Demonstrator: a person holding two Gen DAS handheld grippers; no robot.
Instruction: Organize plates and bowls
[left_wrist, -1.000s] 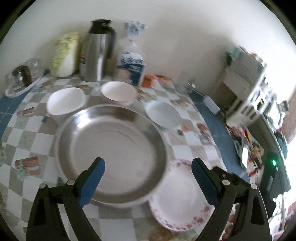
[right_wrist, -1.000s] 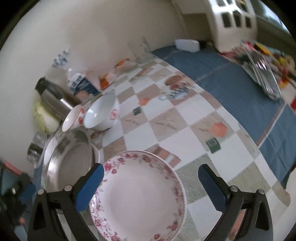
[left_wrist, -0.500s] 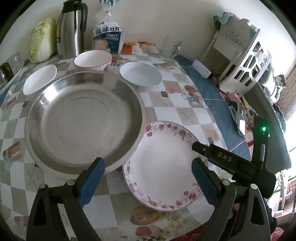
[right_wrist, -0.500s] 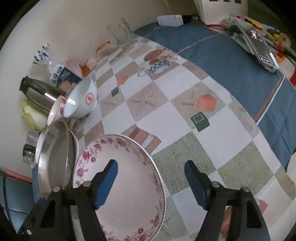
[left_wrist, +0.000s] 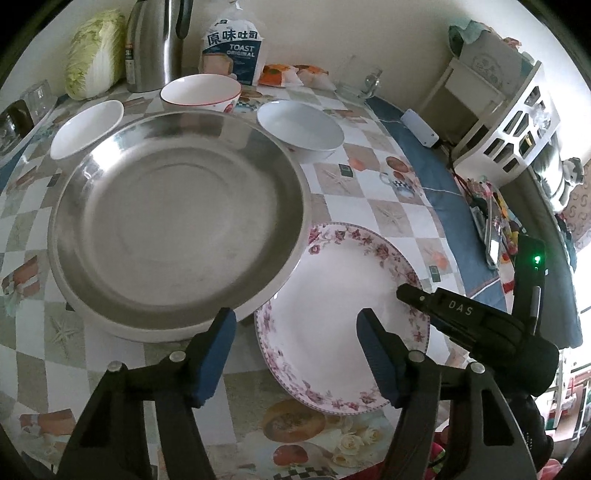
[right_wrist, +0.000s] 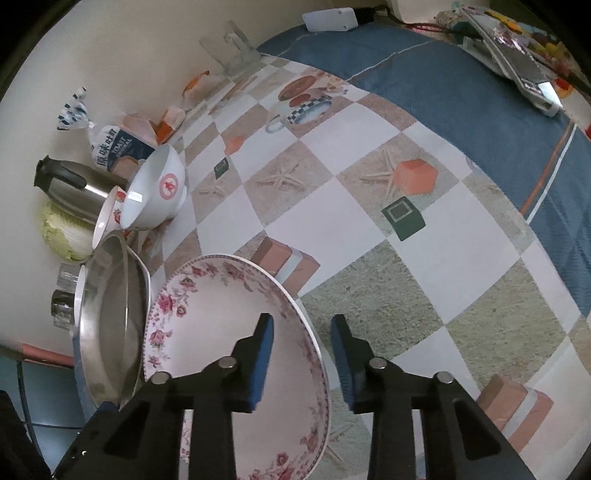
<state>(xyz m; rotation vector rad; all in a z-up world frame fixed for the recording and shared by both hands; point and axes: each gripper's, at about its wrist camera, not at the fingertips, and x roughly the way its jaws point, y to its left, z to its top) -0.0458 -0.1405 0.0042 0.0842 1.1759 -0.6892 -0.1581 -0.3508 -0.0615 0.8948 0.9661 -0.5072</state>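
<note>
1. The right gripper (right_wrist: 301, 350) is angled steeply down at the table, its two blue pads (right_wrist: 263, 360) set on either side of the right rim of the floral plate (right_wrist: 221, 332). Its jaws have just been closing; a gap is still seen between the pads and the rim, so no grip has been made.
2. The left gripper (left_wrist: 295, 354) is likewise tilted downward, poised over the near edge of the floral plate (left_wrist: 332, 306) and the steel basin (left_wrist: 177, 218). Its jaws have just been narrowing, yet they stand apart with nothing clamped.
3. The right gripper's black body (left_wrist: 476, 325) is seen in the left wrist view at the plate's right edge.
4. The floral plate lies on the chequered tablecloth (right_wrist: 369, 192), its left edge tucked just under the basin's rim.
5. Behind the basin, a white bowl (left_wrist: 301, 129), a red-rimmed bowl (left_wrist: 201, 90) and a small white dish (left_wrist: 86, 127) are set near a kettle (left_wrist: 155, 40), a cabbage (left_wrist: 94, 53) and a toast bag (left_wrist: 232, 48).
6. Compared with a second ago, both grippers have been lowered and the plate is seen closer; the right pads, then spread wide of the plate, have been drawn in about its rim.
</note>
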